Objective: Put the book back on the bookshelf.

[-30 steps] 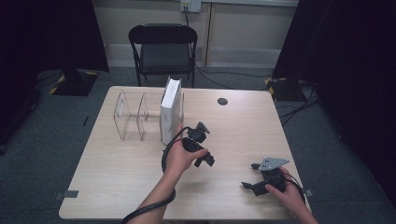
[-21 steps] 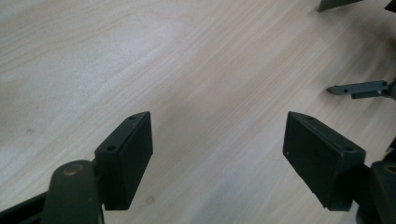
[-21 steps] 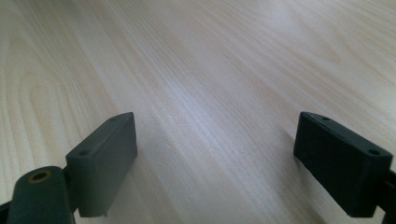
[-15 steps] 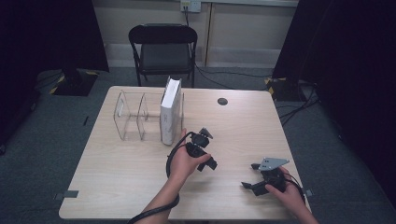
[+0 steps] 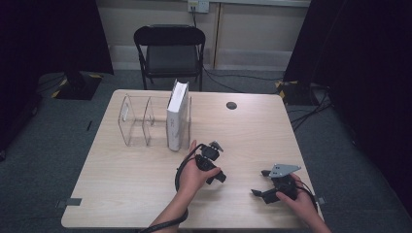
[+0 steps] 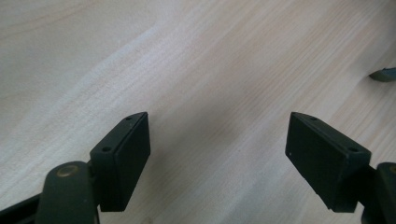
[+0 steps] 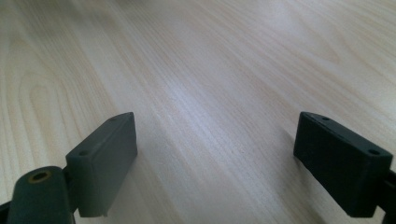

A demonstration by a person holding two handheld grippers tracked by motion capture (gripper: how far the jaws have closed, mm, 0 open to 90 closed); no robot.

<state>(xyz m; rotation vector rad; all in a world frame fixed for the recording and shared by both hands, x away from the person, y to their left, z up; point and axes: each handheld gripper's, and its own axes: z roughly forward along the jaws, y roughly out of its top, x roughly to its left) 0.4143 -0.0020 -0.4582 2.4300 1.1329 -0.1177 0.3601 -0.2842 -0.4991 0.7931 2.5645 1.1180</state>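
1. One clear rack (image 5: 141,121) with several upright dividers stands up and to the left of both grippers, well apart from them.
2. One white book (image 5: 177,116) stands upright in the rack's right end slot, its long axis vertical, spine toward the person.
3. The left gripper (image 5: 214,162) is the nearer one; the book lies up and a little left of its fingers (image 6: 123,158). They stand fairly wide over bare table (image 5: 252,131), nothing between them.
4. The right gripper (image 5: 262,187) rests low by the near edge, its fingers (image 7: 102,163) spread wide and empty, the book far up-left.
5. I'd say the left hand makes any reach for the book.
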